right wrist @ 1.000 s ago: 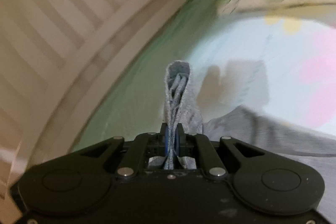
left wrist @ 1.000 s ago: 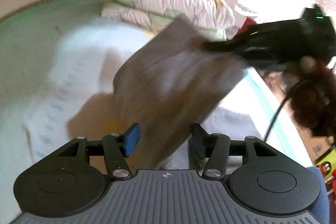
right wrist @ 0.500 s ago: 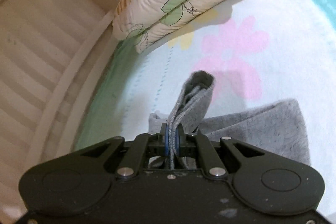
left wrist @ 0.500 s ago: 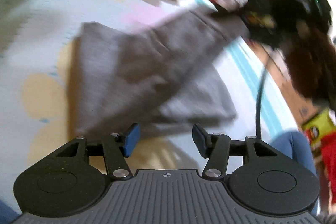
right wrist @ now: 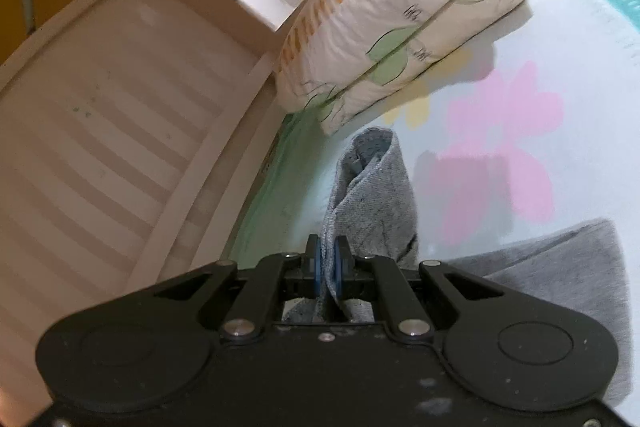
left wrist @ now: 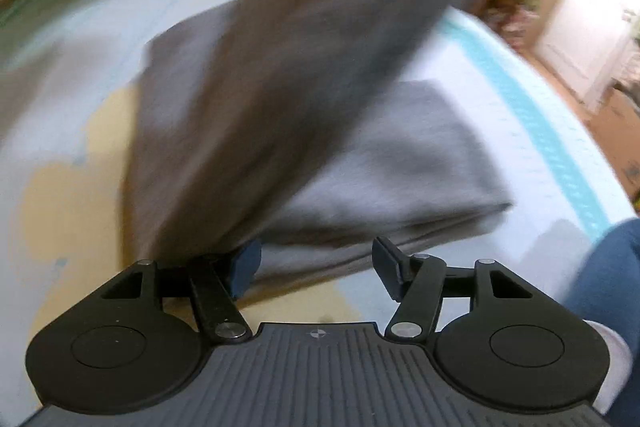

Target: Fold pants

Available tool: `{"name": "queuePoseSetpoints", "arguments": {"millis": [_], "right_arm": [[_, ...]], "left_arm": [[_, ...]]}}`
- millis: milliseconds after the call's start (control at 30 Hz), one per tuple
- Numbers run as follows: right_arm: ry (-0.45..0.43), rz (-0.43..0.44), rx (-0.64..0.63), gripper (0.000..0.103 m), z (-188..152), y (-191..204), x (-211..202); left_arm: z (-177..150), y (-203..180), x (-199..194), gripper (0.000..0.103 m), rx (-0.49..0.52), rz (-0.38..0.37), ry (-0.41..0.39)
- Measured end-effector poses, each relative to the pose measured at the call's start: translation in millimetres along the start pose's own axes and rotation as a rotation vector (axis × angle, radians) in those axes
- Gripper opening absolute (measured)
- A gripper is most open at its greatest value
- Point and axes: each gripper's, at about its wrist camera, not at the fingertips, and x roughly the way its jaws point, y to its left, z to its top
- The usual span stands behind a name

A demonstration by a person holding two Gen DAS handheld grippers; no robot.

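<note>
Grey pants (left wrist: 400, 163) lie folded on the flowered bed sheet (left wrist: 60, 211). A blurred flap of them (left wrist: 304, 75) rises towards the upper right corner of the left wrist view. My left gripper (left wrist: 316, 267) hovers at the pants' near edge with its jaws opening. The cloth lies beyond and beside its fingertips (left wrist: 245, 265), and neither pad presses on it. My right gripper (right wrist: 328, 263) is shut on a bunched fold of the pants (right wrist: 372, 195), which sticks up past its pads. The remainder of the pants (right wrist: 560, 267) trails to the lower right.
Two stacked pillows (right wrist: 400, 27) lie at the head of the bed, against a slatted pale wooden rail (right wrist: 120, 131). A teal stripe (left wrist: 532, 123) runs along the sheet's right side. A person's leg in blue jeans (left wrist: 612, 267) is at the right edge.
My left gripper dropped closer to the pants' near edge and its jaws spread wider. My right gripper carried its pinched fold along the bed, and its view rolled.
</note>
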Motion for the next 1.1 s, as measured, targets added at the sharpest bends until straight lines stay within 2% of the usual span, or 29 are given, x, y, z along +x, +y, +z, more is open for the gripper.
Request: {"name": "queuePoseSetpoints", "arguments": {"millis": [100, 167, 300, 367, 533, 633, 733, 933, 1033, 1100], "right_arm": [[-0.007, -0.066, 0.017, 0.008, -1.8, -26.0, -8.5], [0.009, -0.141, 0.015, 0.008, -8.5, -48.1, -7.8], [0.096, -0.360, -0.006, 0.009, -35.4, -100.5, 12.5], [0.131, -0.421, 0.027, 0.009, -48.9, -125.6, 21.8], [0.113, -0.424, 0.042, 0.010, -62.2, -143.8, 23.7], [0.111, -0.436, -0.013, 0.013, -69.8, -143.7, 19.2], [0.091, -0.447, -0.040, 0.013, -73.0, -142.3, 21.3], [0.087, -0.462, -0.167, 0.009, -78.9, -130.4, 18.9], [0.082, -0.471, -0.180, 0.009, -76.4, -128.8, 18.6], [0.077, -0.488, -0.184, 0.009, -75.8, -131.2, 16.2]], "left_arm": [[-14.2, 28.8, 0.5, 0.059, -0.118, 0.012, 0.054], [-20.1, 40.3, -4.8, 0.060, -0.169, -0.012, 0.048], [-20.0, 42.2, -8.7, 0.060, -0.181, 0.011, 0.079], [-19.9, 41.5, -12.5, 0.061, -0.175, 0.013, 0.100], [-16.6, 36.3, -23.5, 0.062, -0.160, -0.084, 0.177], [-2.8, 24.1, -38.8, 0.062, -0.077, -0.117, 0.152], [15.2, 17.7, -47.9, 0.063, -0.030, -0.129, 0.095], [53.2, 21.5, -23.0, 0.066, -0.013, -0.055, 0.018], [65.7, 25.9, 0.0, 0.066, -0.021, -0.016, 0.008], [70.7, 28.3, 17.9, 0.066, -0.030, 0.006, 0.031]]}}
